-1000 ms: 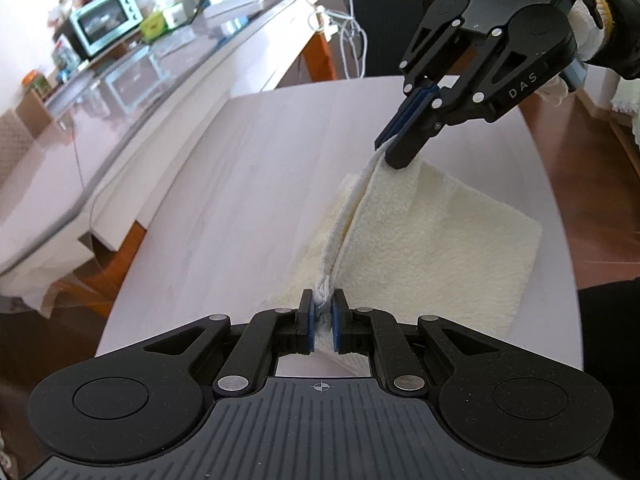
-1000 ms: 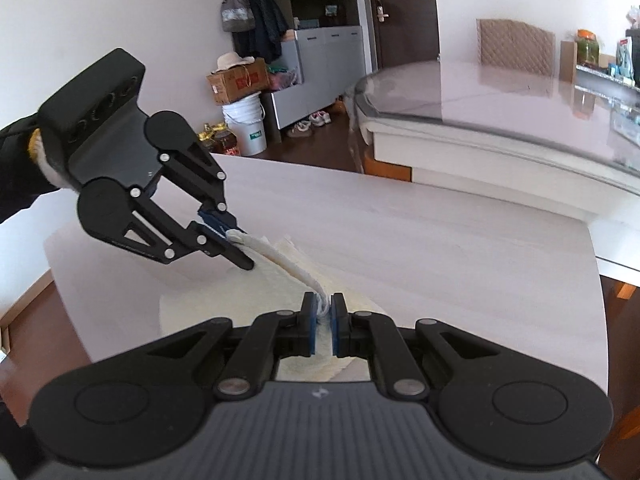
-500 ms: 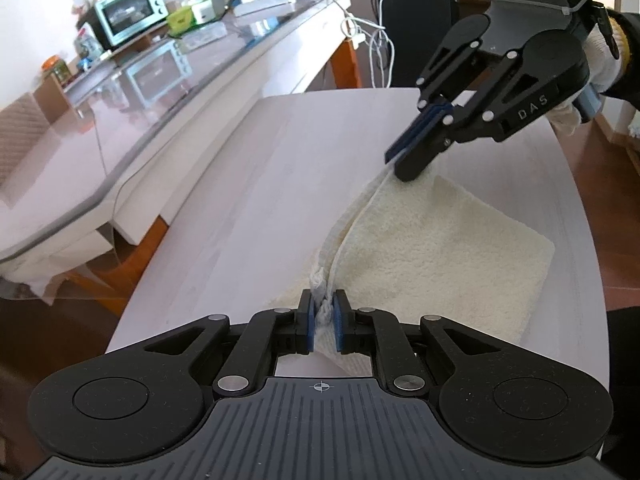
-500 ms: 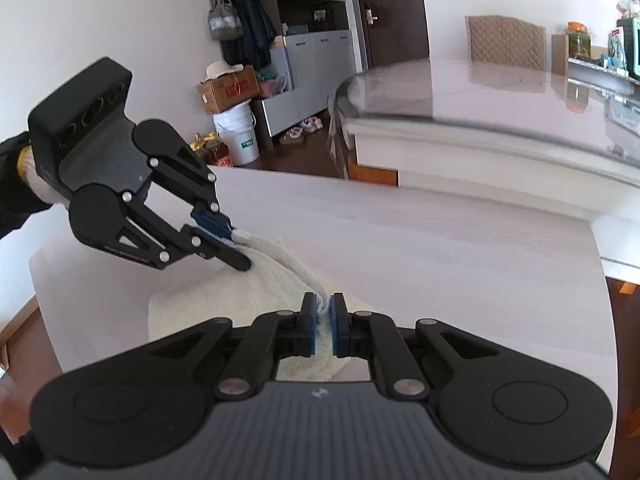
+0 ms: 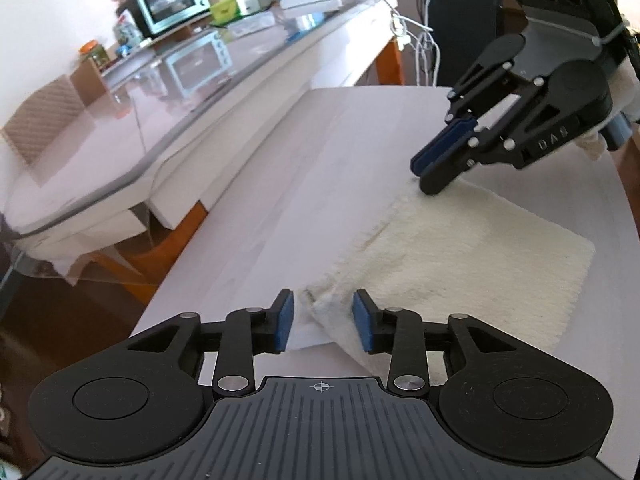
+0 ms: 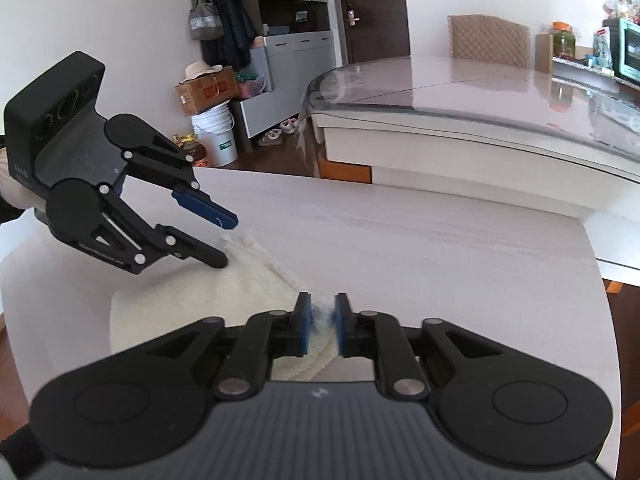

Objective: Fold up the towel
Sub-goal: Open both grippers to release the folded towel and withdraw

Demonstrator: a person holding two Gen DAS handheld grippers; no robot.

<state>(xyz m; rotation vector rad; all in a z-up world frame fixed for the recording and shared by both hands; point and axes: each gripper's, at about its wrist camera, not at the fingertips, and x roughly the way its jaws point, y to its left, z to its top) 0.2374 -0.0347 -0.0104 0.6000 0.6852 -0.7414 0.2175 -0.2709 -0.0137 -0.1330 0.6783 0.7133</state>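
Your left claw is spread wide, pads either side of the near corner of the towel, no pinch on it. The towel lies folded and flat on the white desk, cream pile up, toward the desk's right side in the left wrist view. Your right claw is also parted, narrower gap, w/ towel fluff between the pads; contact w/ the pads cannot be told.

Seen from the left wrist cam, the right claw sits at the towel's far corner, lower finger tip touching the pile. Seen from the right wrist cam, the left claw shows an open gap, lower finger on the towel's edge.

Beyond the desk: a glass-topped table just beside it, carrying a teal toaster oven, jars and boxes. White cables hang at its far end. Right wrist view, far: white bucket, cardboard box, grey cabinet, dark door, padded chair.
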